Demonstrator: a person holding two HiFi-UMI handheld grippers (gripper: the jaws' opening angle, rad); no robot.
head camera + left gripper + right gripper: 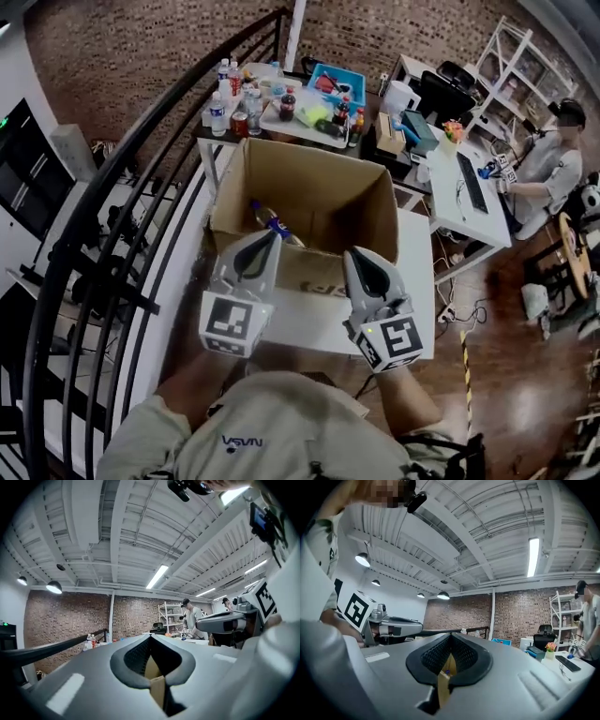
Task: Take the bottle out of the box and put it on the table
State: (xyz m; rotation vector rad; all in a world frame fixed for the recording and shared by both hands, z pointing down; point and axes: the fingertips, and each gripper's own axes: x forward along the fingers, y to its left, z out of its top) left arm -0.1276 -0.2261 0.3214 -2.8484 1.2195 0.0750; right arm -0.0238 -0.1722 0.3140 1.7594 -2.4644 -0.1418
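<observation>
An open cardboard box (pixel 309 192) stands on a white table (pixel 417 281). Inside it, near the front left, lies a clear bottle (pixel 272 223) with a blue cap and label. My left gripper (pixel 270 236) is held level over the box's near wall, its tip just before the bottle, jaws shut and empty. My right gripper (pixel 355 255) hangs beside it over the same wall, also shut and empty. In the left gripper view only cardboard (pixel 153 671) shows through the jaws' cut-out. In the right gripper view a blue speck of the bottle (pixel 447 672) shows there.
Behind the box is a second table (pixel 281 117) crowded with several bottles, cans and a blue tray (pixel 336 84). A black stair railing (pixel 112 178) runs along the left. At the right, a person (pixel 548 169) sits at a white desk with a keyboard.
</observation>
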